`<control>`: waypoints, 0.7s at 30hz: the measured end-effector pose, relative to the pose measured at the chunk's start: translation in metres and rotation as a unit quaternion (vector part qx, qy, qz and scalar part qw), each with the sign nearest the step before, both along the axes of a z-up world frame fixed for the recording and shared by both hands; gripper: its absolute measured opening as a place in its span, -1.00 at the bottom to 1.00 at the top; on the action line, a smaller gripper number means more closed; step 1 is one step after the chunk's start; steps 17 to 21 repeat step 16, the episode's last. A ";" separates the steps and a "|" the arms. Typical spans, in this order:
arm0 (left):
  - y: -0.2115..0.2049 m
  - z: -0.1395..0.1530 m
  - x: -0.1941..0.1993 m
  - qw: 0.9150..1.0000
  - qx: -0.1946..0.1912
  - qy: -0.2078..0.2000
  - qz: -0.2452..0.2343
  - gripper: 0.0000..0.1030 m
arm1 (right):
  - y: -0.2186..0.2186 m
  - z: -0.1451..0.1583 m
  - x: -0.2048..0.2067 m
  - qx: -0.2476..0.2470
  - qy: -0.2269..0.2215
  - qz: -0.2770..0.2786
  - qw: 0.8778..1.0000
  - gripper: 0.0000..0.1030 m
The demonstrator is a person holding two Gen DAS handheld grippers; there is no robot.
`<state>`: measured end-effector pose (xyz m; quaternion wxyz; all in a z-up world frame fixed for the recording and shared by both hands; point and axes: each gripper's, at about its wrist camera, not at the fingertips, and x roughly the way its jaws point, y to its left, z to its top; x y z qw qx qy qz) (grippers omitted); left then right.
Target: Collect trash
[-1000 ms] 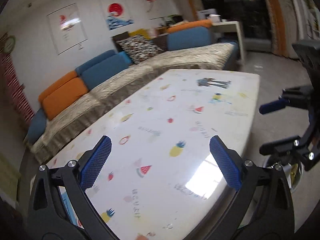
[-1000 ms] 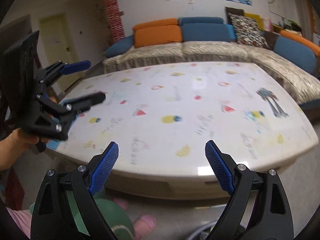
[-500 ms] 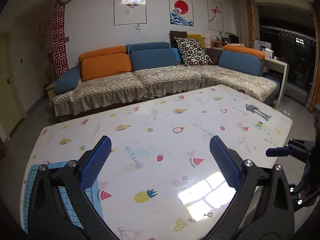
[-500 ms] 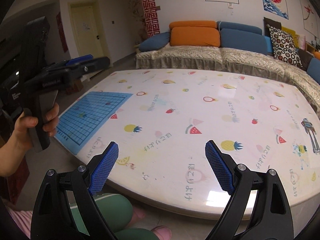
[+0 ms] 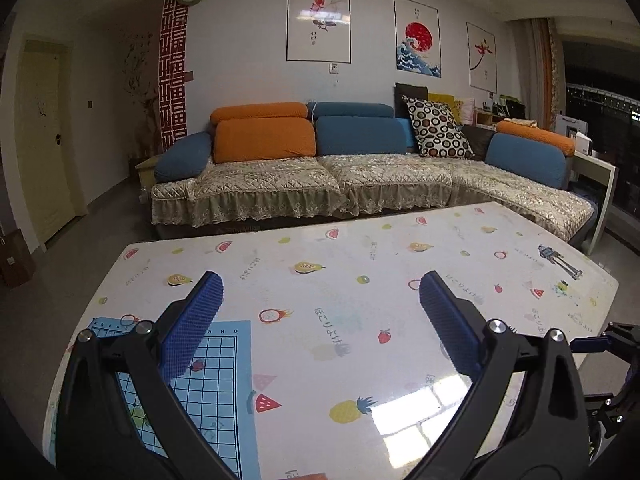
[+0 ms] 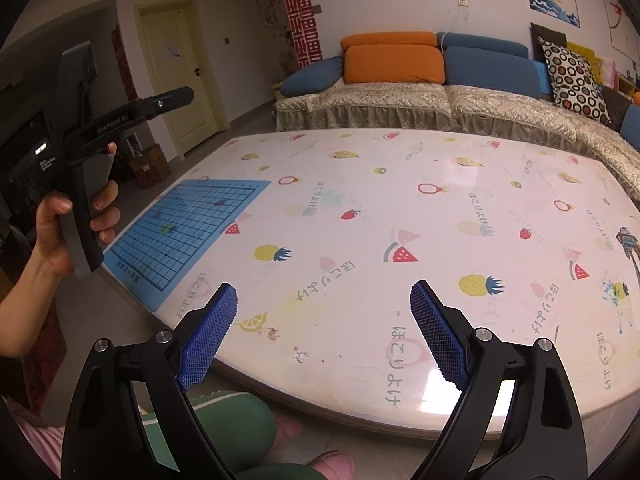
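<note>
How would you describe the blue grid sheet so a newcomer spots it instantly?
Start at the large table with its fruit-print cover. Go to the corner nearest the yellow door: the blue grid sheet lies flat there. It is the only solid blue, ruled rectangle among scattered fruit pictures.

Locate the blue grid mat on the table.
The blue grid mat lies flat at the table's near-left corner in the right wrist view, just below the left gripper.

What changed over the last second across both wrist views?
Both cameras swung left along the table: the blue grid mat came into view, and the sofa now sits head-on. The left gripper and right gripper stayed open and empty. Nothing was grasped or released; no trash is visible.
</note>
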<state>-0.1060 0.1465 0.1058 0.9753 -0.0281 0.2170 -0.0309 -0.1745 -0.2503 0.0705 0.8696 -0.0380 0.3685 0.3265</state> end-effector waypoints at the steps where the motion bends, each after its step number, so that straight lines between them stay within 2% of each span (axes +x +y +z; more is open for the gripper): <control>1: 0.003 -0.001 0.000 1.000 -0.009 -0.001 -0.008 0.87 | 0.001 -0.001 0.000 0.000 0.000 0.000 1.000 0.71; 4: 0.007 -0.006 0.000 1.000 -0.014 -0.002 -0.016 0.87 | 0.003 -0.005 -0.001 0.001 0.006 0.004 1.000 0.71; 9: -0.002 -0.012 0.001 1.000 0.023 0.007 -0.001 0.87 | 0.002 -0.009 0.000 0.003 0.010 0.000 1.000 0.71; 21: -0.008 -0.013 -0.003 0.999 0.041 0.010 0.000 0.87 | 0.001 -0.010 0.003 0.005 0.007 -0.019 1.000 0.74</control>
